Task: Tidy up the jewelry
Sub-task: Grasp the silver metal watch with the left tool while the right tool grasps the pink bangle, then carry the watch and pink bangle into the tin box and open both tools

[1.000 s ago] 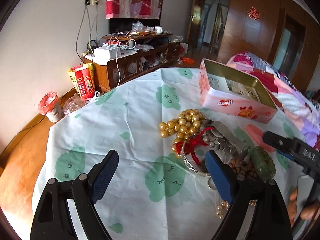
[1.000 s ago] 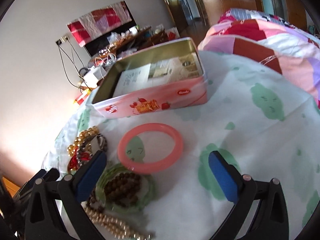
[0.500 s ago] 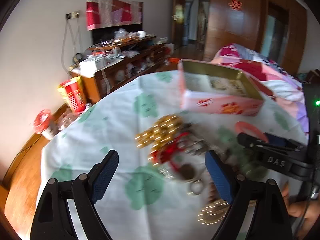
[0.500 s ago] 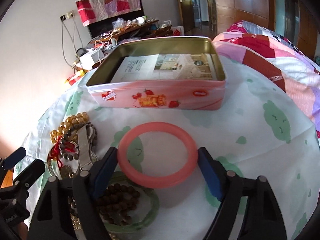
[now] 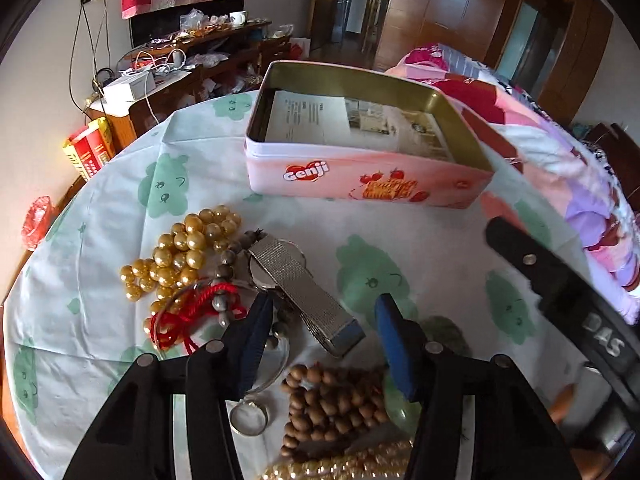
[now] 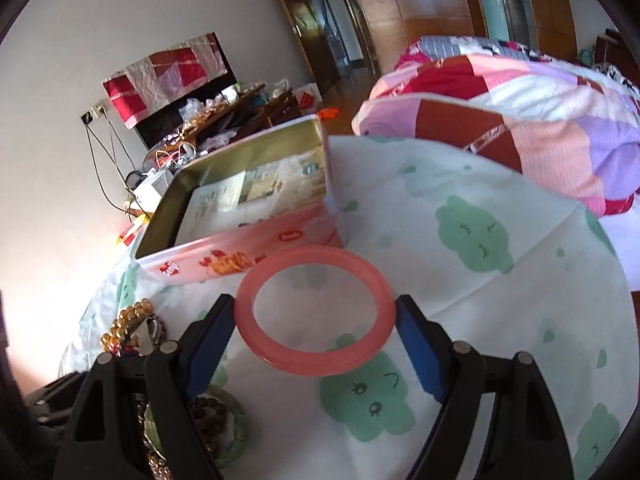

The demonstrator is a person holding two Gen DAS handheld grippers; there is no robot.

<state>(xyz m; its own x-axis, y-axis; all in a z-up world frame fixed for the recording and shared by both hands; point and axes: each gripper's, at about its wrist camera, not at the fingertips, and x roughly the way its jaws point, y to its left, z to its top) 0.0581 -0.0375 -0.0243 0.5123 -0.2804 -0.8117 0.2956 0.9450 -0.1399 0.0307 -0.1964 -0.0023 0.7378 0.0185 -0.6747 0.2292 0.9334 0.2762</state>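
Since a second ago the right gripper [image 6: 316,340] has closed in on the pink bangle [image 6: 314,312], fingers now clamped on its outer rim and lifting it off the surface [image 6: 500,320], likely for the open tin [image 6: 240,248] just behind. Left gripper [image 5: 320,344] has swung over the jewelry pile, fingers closing around the metal watch band [image 5: 304,288], not yet pressing it.
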